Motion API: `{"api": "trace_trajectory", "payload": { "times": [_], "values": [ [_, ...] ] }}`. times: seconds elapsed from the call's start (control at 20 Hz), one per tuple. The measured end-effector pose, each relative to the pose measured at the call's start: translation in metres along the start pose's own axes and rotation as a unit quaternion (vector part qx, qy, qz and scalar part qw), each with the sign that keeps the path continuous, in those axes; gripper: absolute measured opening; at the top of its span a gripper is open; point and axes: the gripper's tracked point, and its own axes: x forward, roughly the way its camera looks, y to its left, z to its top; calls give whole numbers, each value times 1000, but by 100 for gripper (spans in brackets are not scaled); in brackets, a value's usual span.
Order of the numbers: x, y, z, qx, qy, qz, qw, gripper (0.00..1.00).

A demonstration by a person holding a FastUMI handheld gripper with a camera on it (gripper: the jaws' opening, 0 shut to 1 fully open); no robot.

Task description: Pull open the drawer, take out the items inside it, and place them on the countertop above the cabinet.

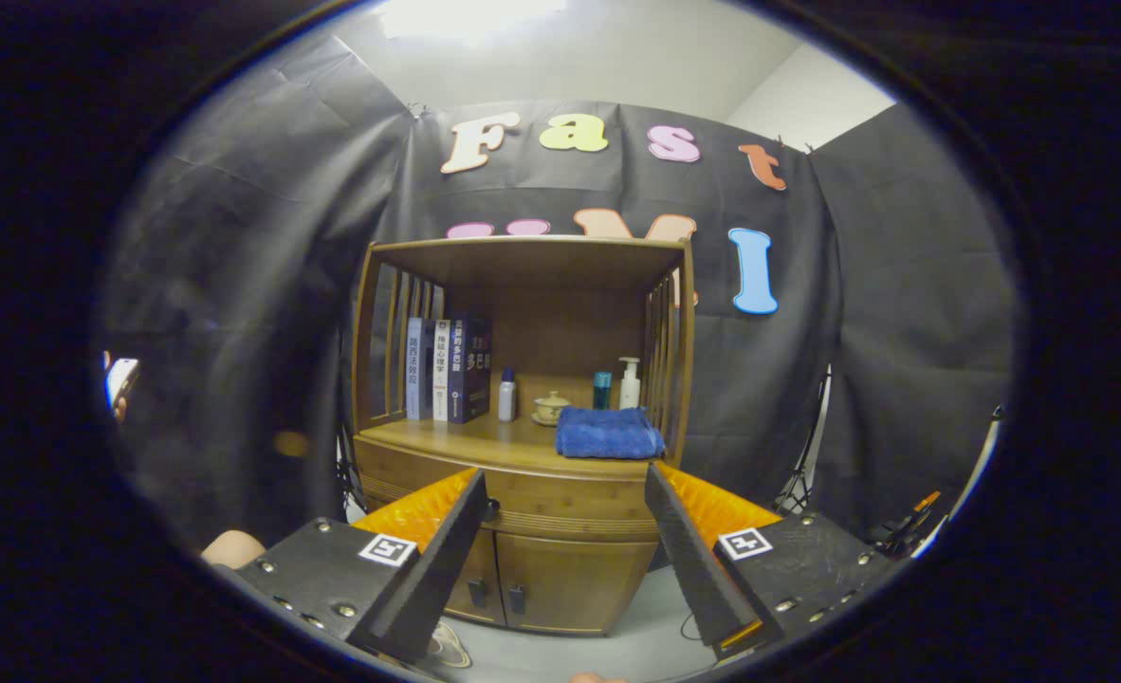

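Wooden drawer (560,493) shut, between spread fingers (456,531).

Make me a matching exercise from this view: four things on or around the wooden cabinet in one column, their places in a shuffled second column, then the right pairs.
Things
1. blue towel
2. books
3. pump bottle
4. tool

Places
A. upright at the left end of the countertop
B. open, in front of the drawer, touching nothing
C. folded at the countertop's front right
D. at the back right, behind the towel

Pairs: 1-C, 2-A, 3-D, 4-B
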Motion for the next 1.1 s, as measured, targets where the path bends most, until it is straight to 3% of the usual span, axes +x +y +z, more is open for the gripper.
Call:
{"api": "trace_trajectory", "payload": {
  "times": [0.45, 0.85, 1.1],
  "values": [
    [19, 28, -13, -13, 10, 12, 1000, 100],
    [99, 92, -44, -4, 21, 42, 999, 100],
    [162, 114, -79, -5, 32, 28, 999, 100]
  ]
}}
